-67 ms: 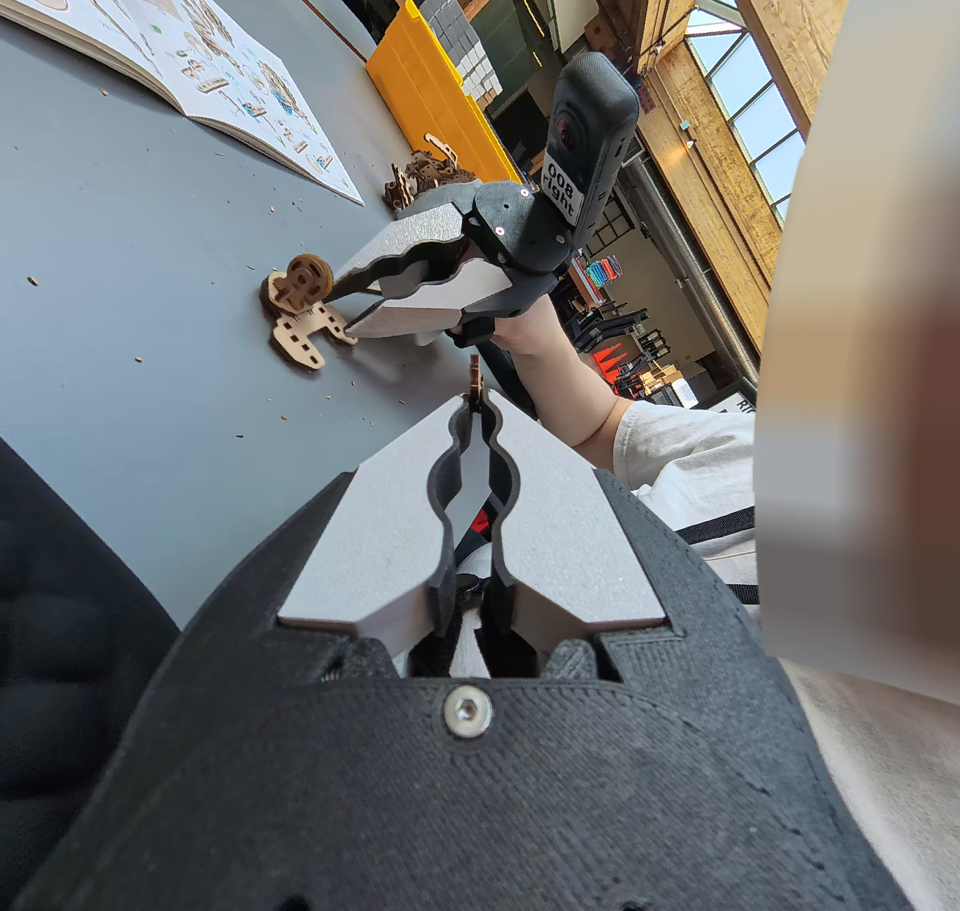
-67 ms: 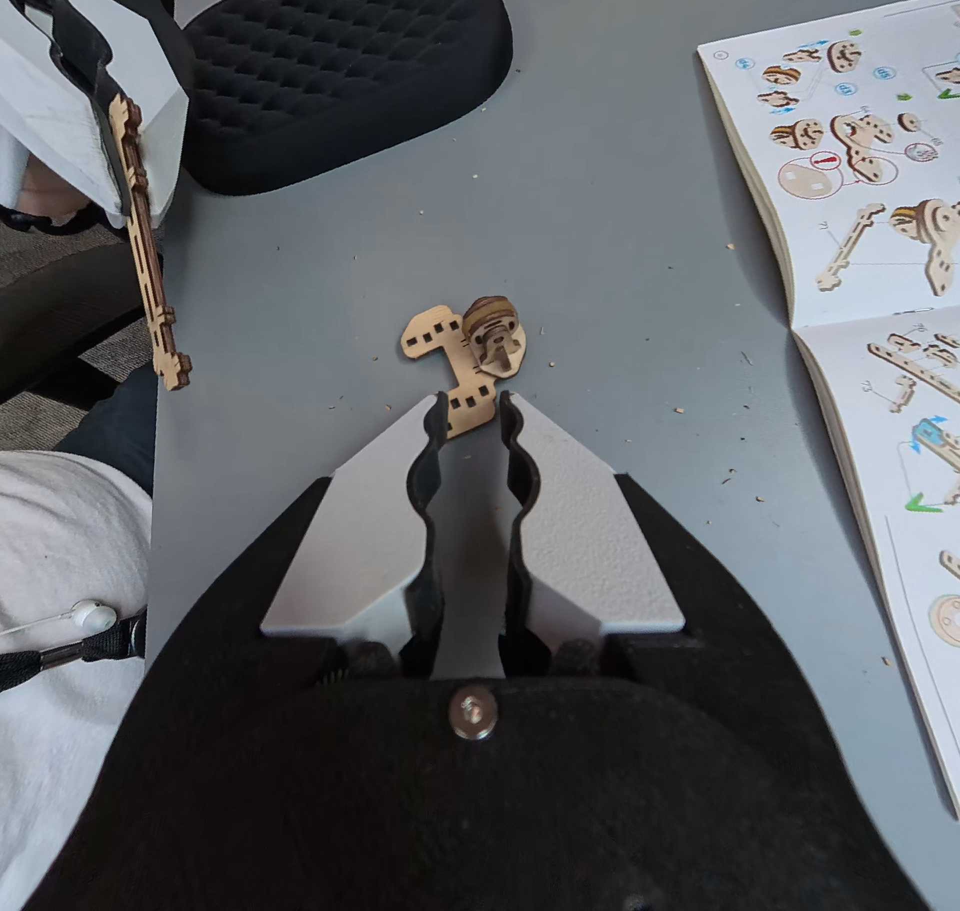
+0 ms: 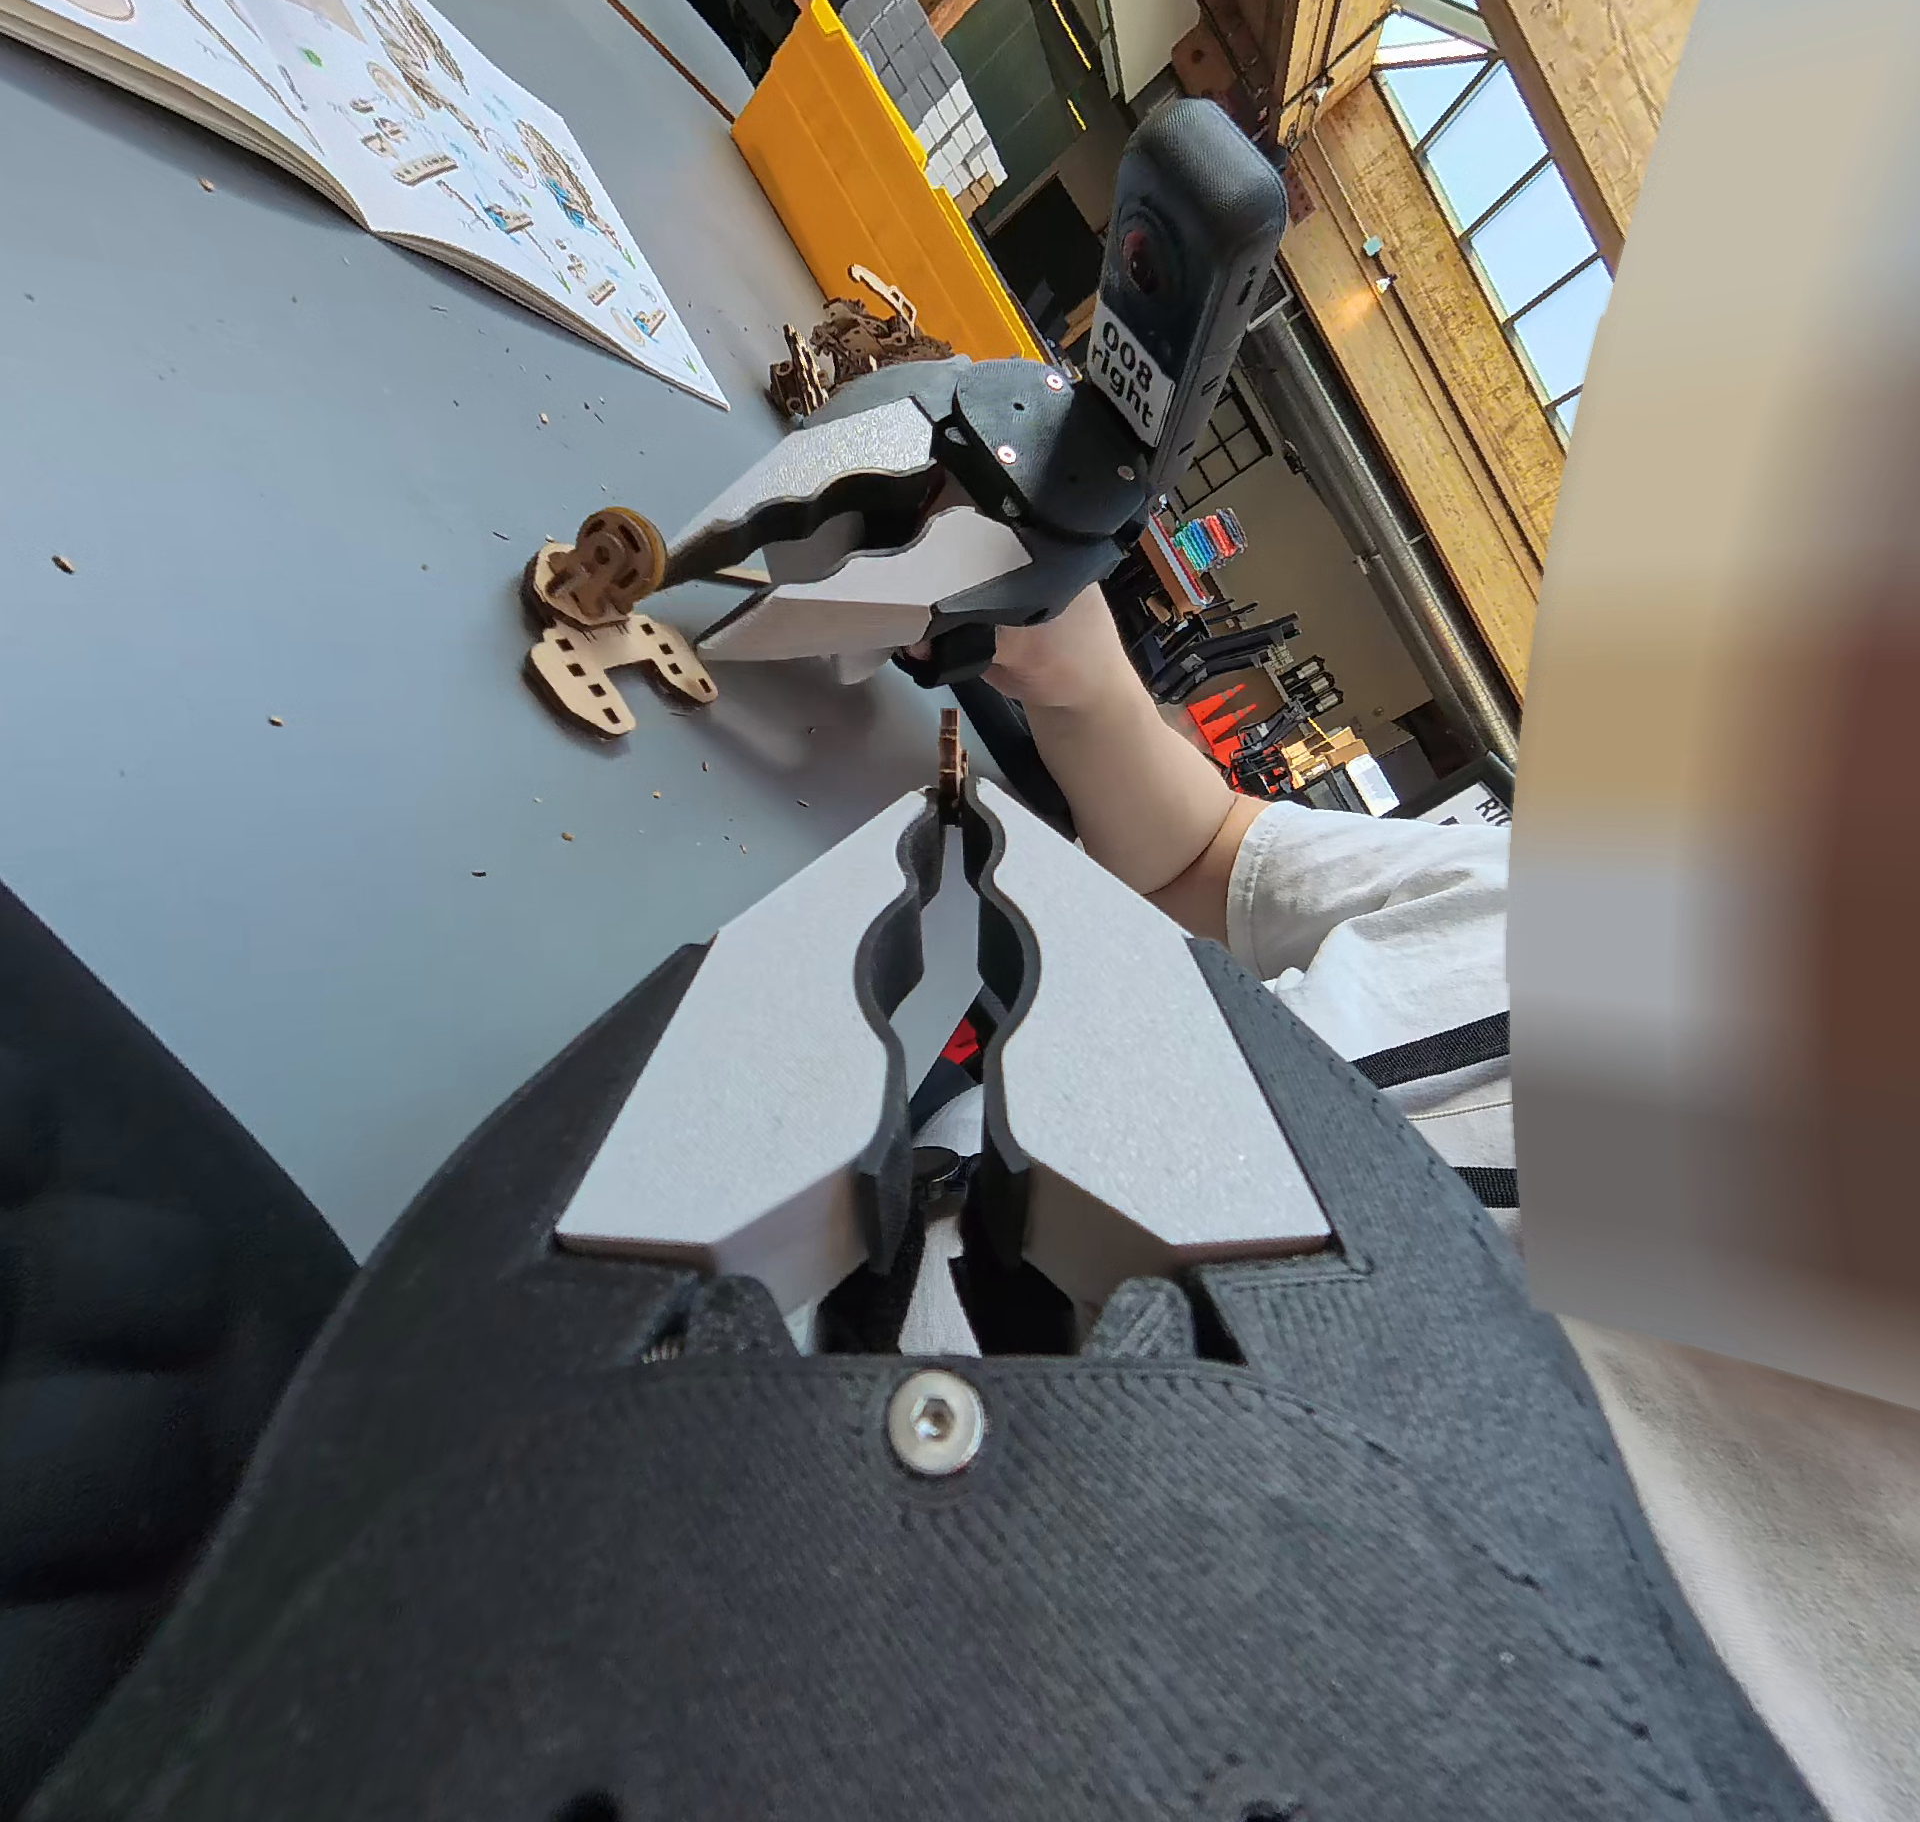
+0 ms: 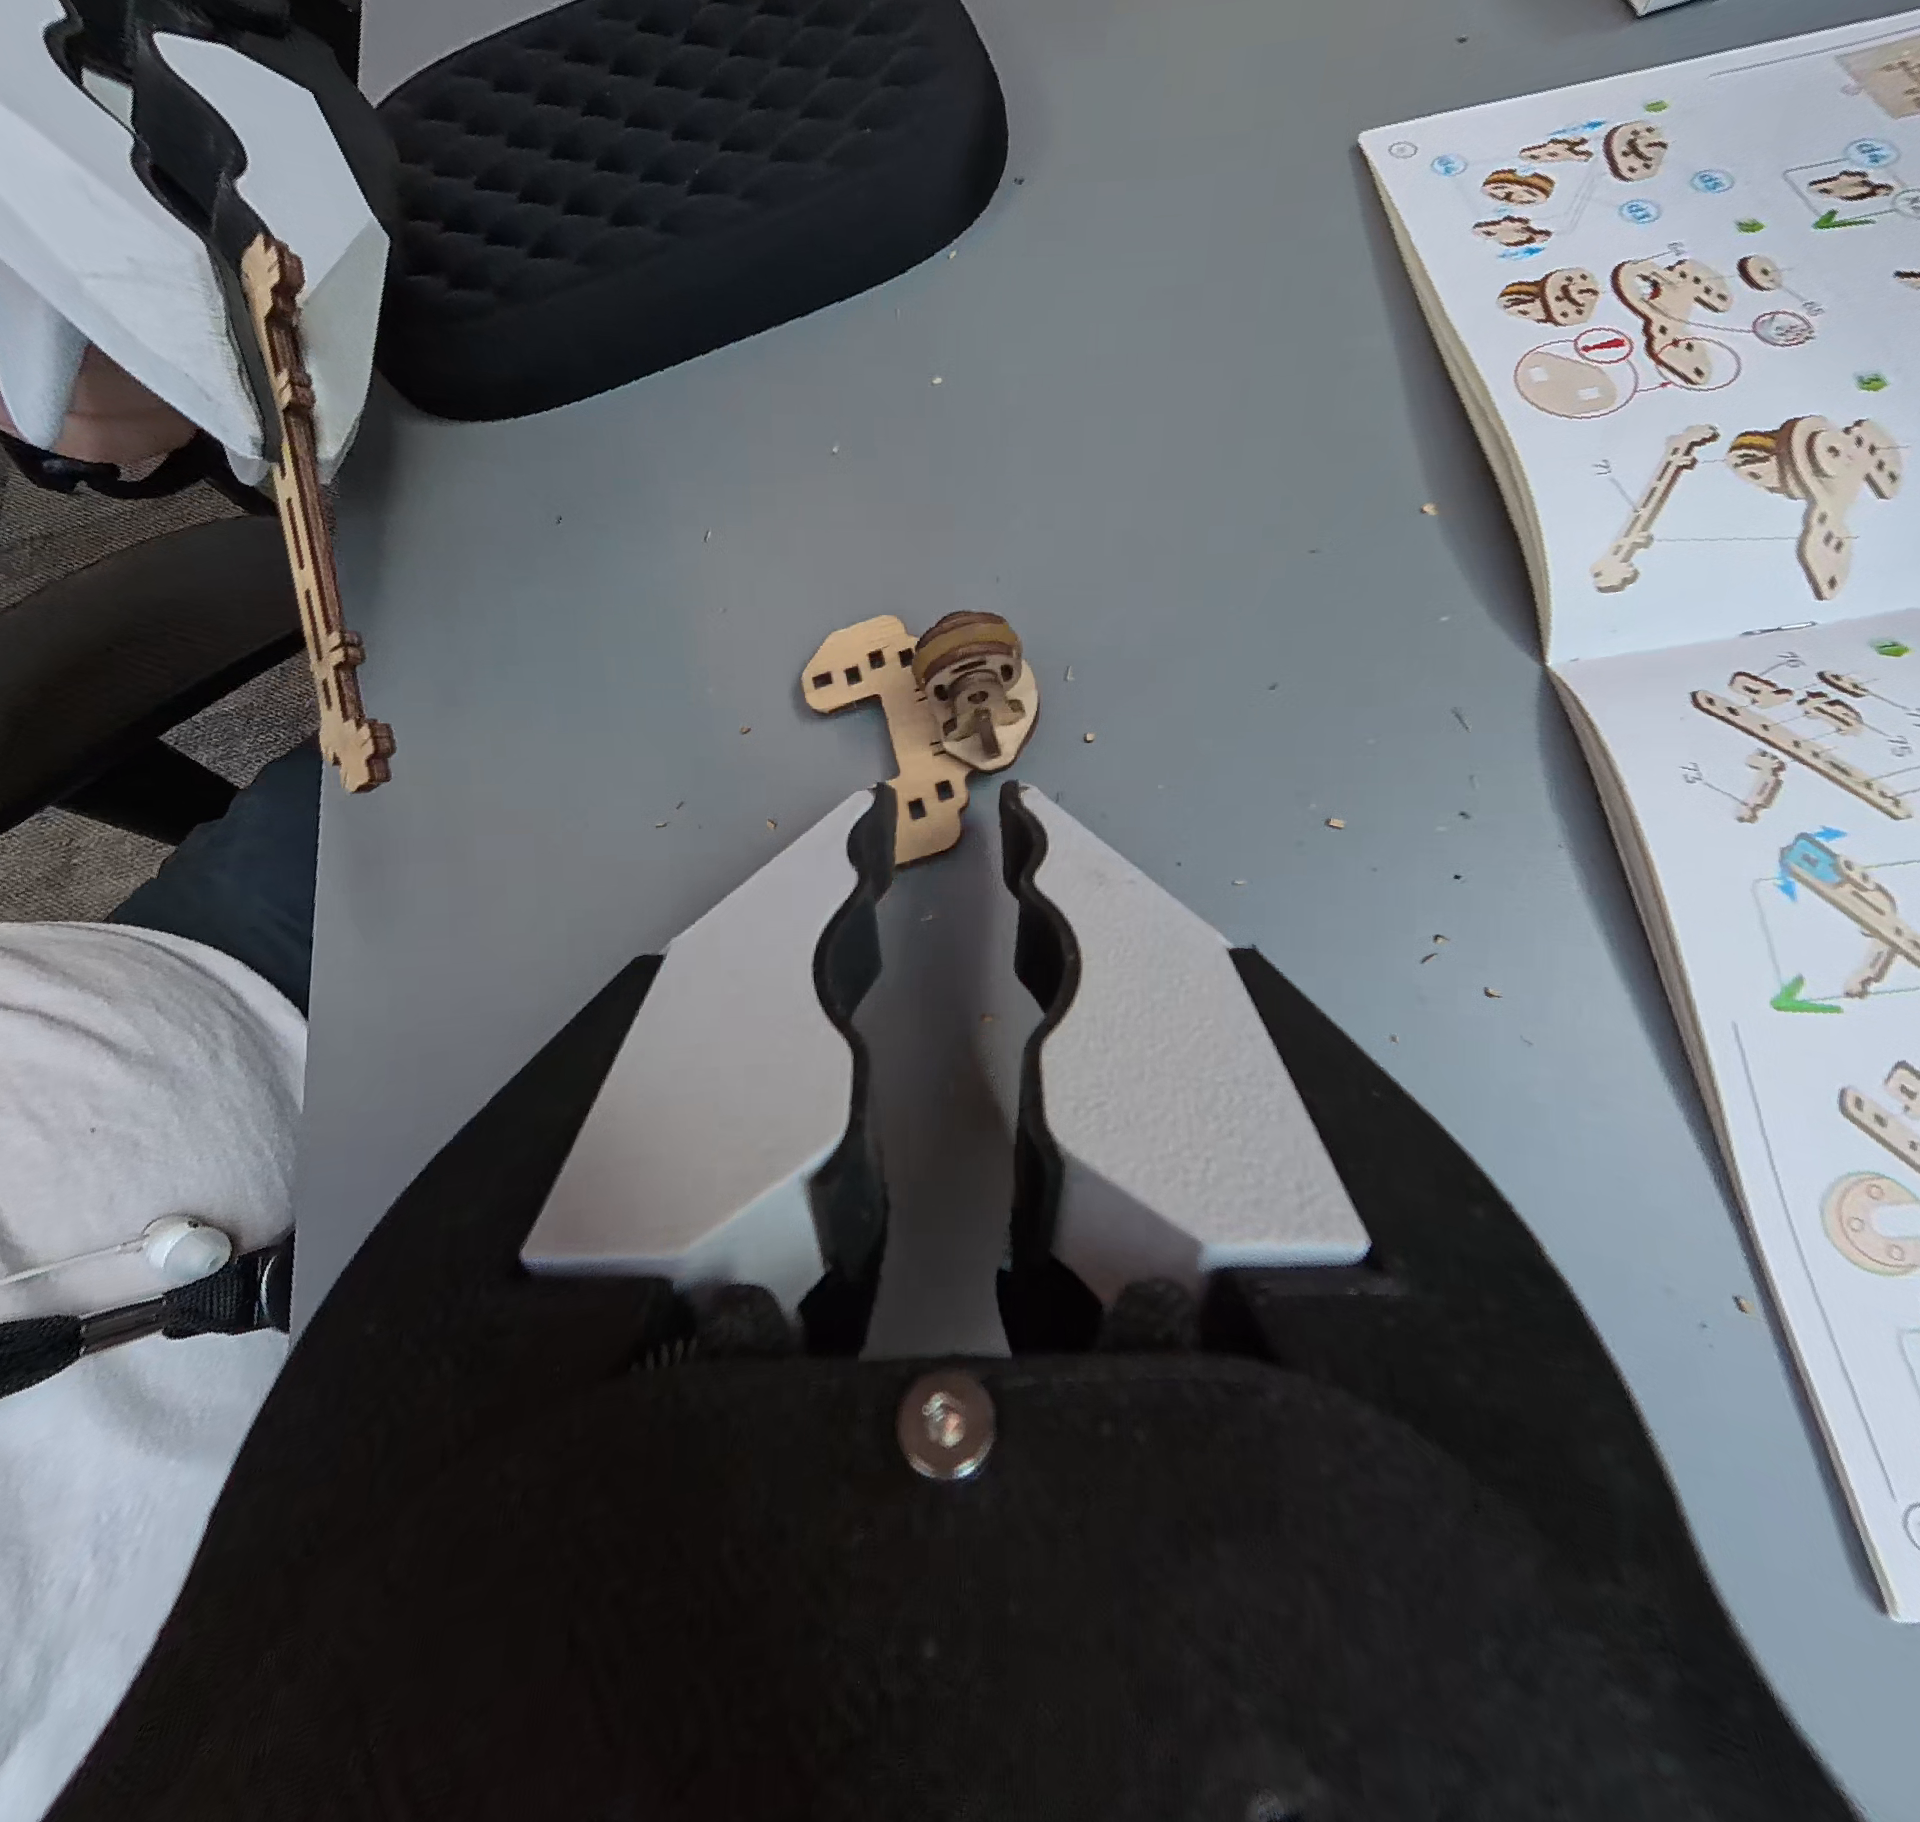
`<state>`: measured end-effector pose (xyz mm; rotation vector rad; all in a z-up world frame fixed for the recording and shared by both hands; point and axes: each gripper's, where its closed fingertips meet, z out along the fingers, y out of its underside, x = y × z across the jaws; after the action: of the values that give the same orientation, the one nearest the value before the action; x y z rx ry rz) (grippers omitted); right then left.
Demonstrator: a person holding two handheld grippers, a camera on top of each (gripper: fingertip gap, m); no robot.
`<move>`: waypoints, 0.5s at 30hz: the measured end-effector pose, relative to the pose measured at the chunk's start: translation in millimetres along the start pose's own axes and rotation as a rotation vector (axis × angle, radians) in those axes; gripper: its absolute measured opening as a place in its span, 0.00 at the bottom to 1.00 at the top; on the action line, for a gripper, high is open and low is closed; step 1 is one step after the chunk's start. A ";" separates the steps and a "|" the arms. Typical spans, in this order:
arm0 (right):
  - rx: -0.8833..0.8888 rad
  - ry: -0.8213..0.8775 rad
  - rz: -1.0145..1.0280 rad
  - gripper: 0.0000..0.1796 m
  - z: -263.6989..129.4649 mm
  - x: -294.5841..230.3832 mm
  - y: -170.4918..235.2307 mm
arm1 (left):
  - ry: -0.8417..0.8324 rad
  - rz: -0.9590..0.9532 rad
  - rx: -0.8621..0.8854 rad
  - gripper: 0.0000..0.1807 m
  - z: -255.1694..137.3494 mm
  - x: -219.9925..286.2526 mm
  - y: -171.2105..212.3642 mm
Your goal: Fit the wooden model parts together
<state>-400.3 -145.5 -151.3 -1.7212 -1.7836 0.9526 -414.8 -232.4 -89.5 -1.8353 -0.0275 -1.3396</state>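
Note:
A flat slotted wooden plate with a round hub on it (image 4: pixel 914 712) lies on the grey table (image 4: pixel 1195 525). My right gripper (image 4: pixel 945 798) is open, low over the table, with the plate's near tab between its fingertips. In the left wrist view the same plate (image 3: pixel 603 629) lies just in front of the right gripper (image 3: pixel 691 603). My left gripper (image 3: pixel 951 806) is shut on a long thin notched wooden strip (image 3: pixel 949 754), seen edge on. The right wrist view shows that strip (image 4: pixel 312 546) hanging from the left gripper (image 4: pixel 260 318) off the table's left edge.
An open instruction booklet (image 4: pixel 1714 629) lies to the right. A black foam pad (image 4: pixel 675 183) lies at the back left. A pile of wooden parts (image 3: pixel 852 344) sits by a yellow bin (image 3: pixel 862 193). Wood crumbs dot the table. A person's arm and lap are close by. The gap from one gripper's tips to the other's is roughly 11 cm.

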 end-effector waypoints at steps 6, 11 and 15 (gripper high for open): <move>0.143 -0.071 -0.180 0.15 -19.7 -22.6 -23.7 | -0.054 -0.025 0.022 0.00 2.1 -11.6 -4.3; 0.317 -0.006 -0.687 0.15 -41.5 -73.5 -38.3 | -0.051 -0.126 0.070 0.00 6.3 -19.7 -12.3; 0.221 0.319 -1.053 0.14 -31.1 -62.9 -31.5 | -0.014 -0.204 0.100 0.00 13.1 -20.8 -13.6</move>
<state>-391.7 -201.9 -99.8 -0.5567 -1.8839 0.3506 -419.9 -206.3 -98.7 -1.7945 -0.2918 -1.4375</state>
